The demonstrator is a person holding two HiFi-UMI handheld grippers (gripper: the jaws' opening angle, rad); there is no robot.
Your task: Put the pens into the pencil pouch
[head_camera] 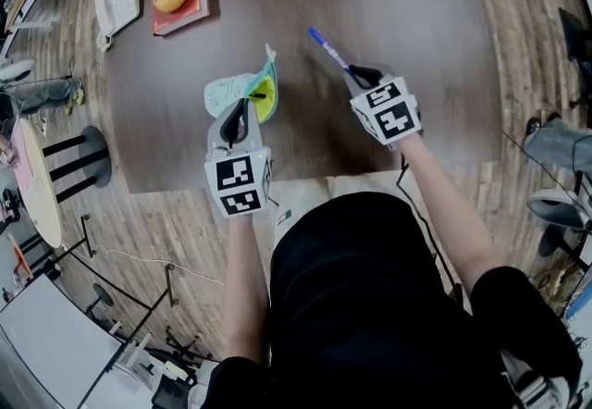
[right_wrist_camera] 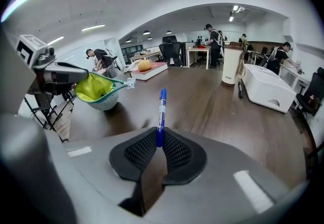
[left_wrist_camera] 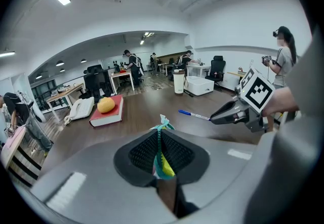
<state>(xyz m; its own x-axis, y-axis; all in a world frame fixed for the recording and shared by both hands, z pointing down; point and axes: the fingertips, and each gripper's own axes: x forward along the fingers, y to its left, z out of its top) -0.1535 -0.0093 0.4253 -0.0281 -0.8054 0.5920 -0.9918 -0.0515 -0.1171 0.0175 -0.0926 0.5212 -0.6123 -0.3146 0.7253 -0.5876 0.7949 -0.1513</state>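
The left gripper (head_camera: pixel 248 106) is clamped on the zip rim of the pencil pouch (head_camera: pixel 242 88), holding its yellow-lined mouth open near the table's (head_camera: pixel 166 139) front edge. The right gripper (head_camera: pixel 359 76) pinches a blue pen (head_camera: pixel 326 46) by one end, off the table and right of the pouch. The pen looks light, stiff and slick, so it could swivel in that end grip. The pouch is soft and floppy, best taken at the rim.
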